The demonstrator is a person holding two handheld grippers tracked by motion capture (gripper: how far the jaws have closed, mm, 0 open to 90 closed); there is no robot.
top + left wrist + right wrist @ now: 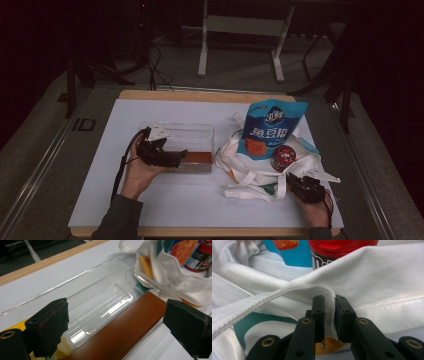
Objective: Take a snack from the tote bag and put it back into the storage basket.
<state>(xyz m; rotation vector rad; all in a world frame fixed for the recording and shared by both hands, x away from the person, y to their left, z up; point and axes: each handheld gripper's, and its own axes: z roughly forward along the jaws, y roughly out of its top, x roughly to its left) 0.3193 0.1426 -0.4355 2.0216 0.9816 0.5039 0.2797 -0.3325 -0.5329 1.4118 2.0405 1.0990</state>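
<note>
One clear plastic box (192,134), one brown bar (120,330), one white bag (250,172), one blue pouch (267,125), one red-lidded jar (283,157) and two grippers are counted.

Desk (200,200) — white top, pale wood edge. Clear plastic box (200,131), colourless; brown block (120,330) inside, reddish-brown, plain. Yellow patch under the box's near corner, unidentified. Tote bag (387,272) — white woven cloth, teal and orange print. Snack pouch (270,127): blue, white lettering, orange panel. Jar (283,157): red lid, dark label. Both hand-held grippers black, left (117,325) and right (329,315); brass-coloured rivets on the right.
</note>
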